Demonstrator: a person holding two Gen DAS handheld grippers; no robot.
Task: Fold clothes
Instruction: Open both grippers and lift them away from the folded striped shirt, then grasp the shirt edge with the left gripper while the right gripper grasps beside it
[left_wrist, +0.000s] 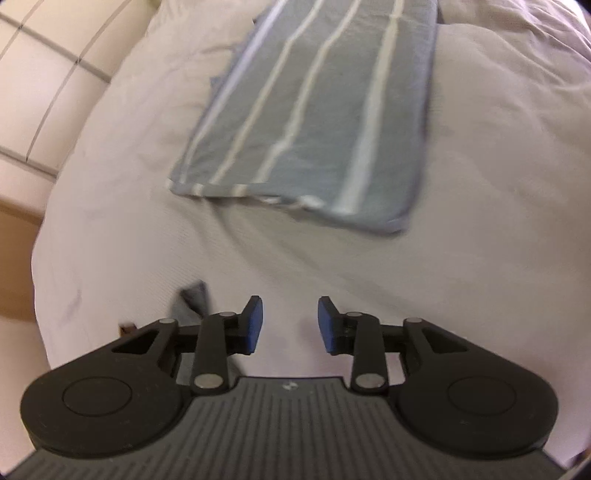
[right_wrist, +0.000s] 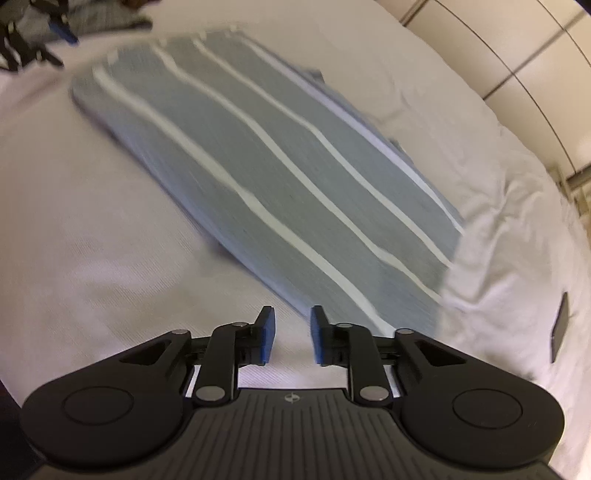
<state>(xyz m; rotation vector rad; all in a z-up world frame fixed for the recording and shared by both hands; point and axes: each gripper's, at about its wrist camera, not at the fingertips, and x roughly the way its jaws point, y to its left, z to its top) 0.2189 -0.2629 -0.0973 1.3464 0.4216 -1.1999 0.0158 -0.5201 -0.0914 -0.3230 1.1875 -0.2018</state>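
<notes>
- Cream, tiled-looking surface w/ dark seams fills the upper left of the left wrist view; a brown strip sits below it at the left edge.
- White bed sheet covers most of that view, lightly creased.
- Small dark grey cloth scrap pokes up lower left, just beside the left gripper's linkage.
- Left gripper bottom centre: blue pads apart, released, only sheet between them.
- Folded blue-grey striped garment lies flat on the sheet, upper centre, pale stripes running up the frame; near edge well apart from the pads.
- Right wrist view: the left gripper shows again, blurred, in the upper left corner, next to some grey fabric.
- Same striped garment runs diagonally from upper left to lower right on the sheet.
- Right gripper bottom centre: pads parted, nothing gripped; garment's near end shows just past the right pad – contact unclear.
- Dark flat object rests on the sheet at far right.
- Pale panelled wall or cabinet upper right.
</notes>
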